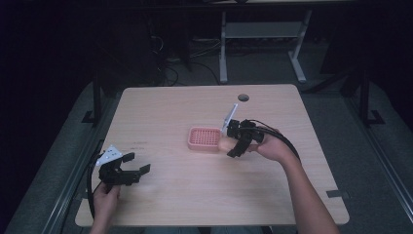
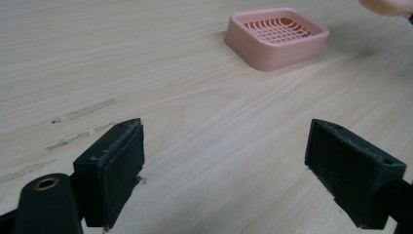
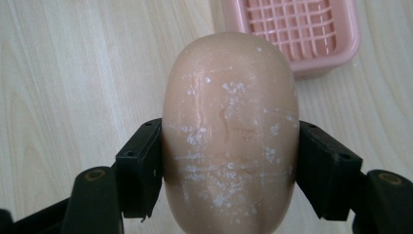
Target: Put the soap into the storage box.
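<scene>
A pale peach soap [image 3: 230, 131] is clamped between the jaws of the right tool [image 1: 233, 141] — one jaw pressed to each long side, the rounded end sticking out past the pads. In the right gripper view the soap's face is seen scuffed with white flecks. It is held just above the bench [image 1: 195, 195], close beside the right edge of a pink dish [image 1: 204, 138] with a grid insert, which sits near the bench's middle. Whether soap and dish touch cannot be told.

The left tool [image 1: 129, 170] is held by a hand [image 1: 104, 197] near the bench's front left corner, well apart from the dish; its jaws are spread wide with nothing between them — only bare wood with a few faint smears [image 2: 78, 126]. A round hole [image 1: 243, 97] is seen near the far edge
</scene>
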The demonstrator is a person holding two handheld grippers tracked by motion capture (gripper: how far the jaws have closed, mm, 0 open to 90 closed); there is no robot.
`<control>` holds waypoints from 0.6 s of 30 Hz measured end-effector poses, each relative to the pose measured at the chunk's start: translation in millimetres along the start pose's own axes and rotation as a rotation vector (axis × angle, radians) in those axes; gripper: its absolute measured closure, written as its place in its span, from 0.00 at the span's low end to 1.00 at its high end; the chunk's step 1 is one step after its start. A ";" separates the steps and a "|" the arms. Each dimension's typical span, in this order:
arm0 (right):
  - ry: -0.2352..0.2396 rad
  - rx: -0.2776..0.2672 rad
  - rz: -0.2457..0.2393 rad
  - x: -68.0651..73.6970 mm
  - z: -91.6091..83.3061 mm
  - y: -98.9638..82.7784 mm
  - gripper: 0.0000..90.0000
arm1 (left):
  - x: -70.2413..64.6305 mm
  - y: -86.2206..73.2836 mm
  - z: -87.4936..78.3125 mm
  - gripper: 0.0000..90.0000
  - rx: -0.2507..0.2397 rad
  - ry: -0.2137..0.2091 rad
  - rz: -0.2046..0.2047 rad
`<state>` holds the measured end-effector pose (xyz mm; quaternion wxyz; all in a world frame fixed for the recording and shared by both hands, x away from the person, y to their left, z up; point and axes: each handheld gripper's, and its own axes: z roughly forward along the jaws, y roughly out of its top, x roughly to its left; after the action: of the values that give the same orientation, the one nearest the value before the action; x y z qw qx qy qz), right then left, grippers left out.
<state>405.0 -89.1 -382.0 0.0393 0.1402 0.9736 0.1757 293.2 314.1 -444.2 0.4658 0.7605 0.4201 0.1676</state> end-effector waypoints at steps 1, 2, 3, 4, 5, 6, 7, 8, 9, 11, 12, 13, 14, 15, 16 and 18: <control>0.003 -0.004 0.001 -2.0 -0.2 3.8 0.36 | 0.1 0.2 0.0 0.16 0.001 -0.001 0.003; 0.003 -0.004 0.001 -2.0 -0.2 3.8 0.36 | 0.1 0.2 0.0 0.16 0.001 -0.001 0.003; -0.002 0.002 -0.011 -3.9 -0.2 8.4 0.36 | 0.0 0.2 0.0 0.16 0.001 -0.001 0.002; -0.002 0.002 -0.011 -3.9 -0.2 8.4 0.36 | 0.0 0.2 0.0 0.16 0.001 -0.001 0.002; -0.001 0.002 -0.018 -5.4 -0.7 13.5 0.36 | 0.1 0.2 0.0 0.16 0.000 -0.001 0.004; -0.001 0.002 -0.018 -5.4 -0.7 13.5 0.36 | 0.2 0.3 -0.1 0.16 0.000 -0.001 0.004; 0.005 -0.005 -0.016 -6.8 -1.2 18.0 0.36 | 0.3 0.4 -0.1 0.16 0.000 0.000 0.004; 0.005 -0.005 -0.016 -6.8 -1.2 18.0 0.36 | 0.3 0.4 -0.1 0.16 0.000 0.000 0.004; 0.004 -0.004 -0.021 -7.4 -1.1 20.2 0.36 | 0.4 0.4 -0.2 0.16 -0.001 0.000 0.005; 0.003 0.000 -0.027 -9.4 0.3 26.2 0.36 | 0.4 0.4 -0.3 0.16 -0.001 -0.001 0.005; 0.004 0.000 -0.030 -10.2 0.6 28.0 0.36 | 0.2 0.4 -0.3 0.16 -0.002 -0.001 0.004; 0.004 0.000 -0.030 -10.2 0.6 28.0 0.36 | 0.2 0.4 -0.3 0.16 -0.002 -0.001 0.004; 0.002 0.005 -0.030 -10.6 0.7 29.8 0.36 | 0.1 0.5 -0.3 0.16 -0.002 0.000 0.004; 0.006 -0.008 -0.028 -12.0 1.7 31.9 0.36 | -0.1 0.6 -0.2 0.16 -0.005 -0.001 0.002; 0.014 -0.011 -0.028 -13.1 2.4 32.6 0.36 | -0.1 0.6 -0.2 0.16 -0.006 -0.001 0.001; 0.012 -0.012 -0.028 -13.8 3.2 33.1 0.36 | -0.1 0.6 -0.2 0.16 -0.005 -0.002 0.002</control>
<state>427.2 -62.2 -372.9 0.0366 0.1253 0.9747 0.1817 293.3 314.0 -443.6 0.4679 0.7599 0.4187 0.1684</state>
